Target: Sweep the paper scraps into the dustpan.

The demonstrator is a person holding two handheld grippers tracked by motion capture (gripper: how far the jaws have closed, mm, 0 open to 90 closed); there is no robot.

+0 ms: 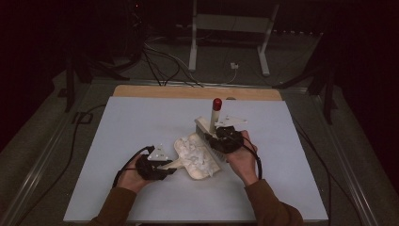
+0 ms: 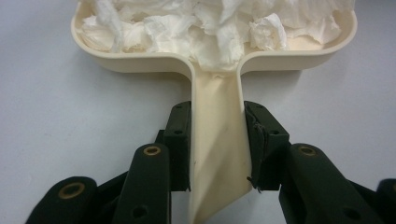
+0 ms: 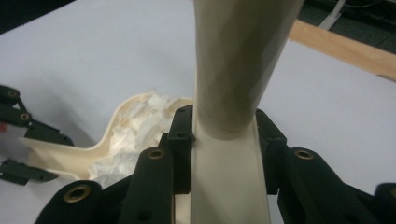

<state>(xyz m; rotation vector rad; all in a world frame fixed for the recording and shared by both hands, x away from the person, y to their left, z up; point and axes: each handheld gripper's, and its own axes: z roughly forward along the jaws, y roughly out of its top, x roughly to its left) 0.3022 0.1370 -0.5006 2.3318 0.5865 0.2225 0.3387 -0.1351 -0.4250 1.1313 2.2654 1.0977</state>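
High view: left gripper clamped on dustpan handle, pinning pan of tissue scraps mid-table; right gripper clamped on brush, red-tipped handle upright, just right, clear of pan.

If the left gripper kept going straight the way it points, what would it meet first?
Judging by its own view, the left gripper, shut on the cream plastic dustpan's handle, points at the pan's back wall and the crumpled white tissue behind it.

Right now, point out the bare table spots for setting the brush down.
Free: the broad patch of table left of the dustpan, and the strip right of the right gripper holding the brush. Crowded: the middle, where the left gripper clamps the dustpan handle, paper scraps inside.
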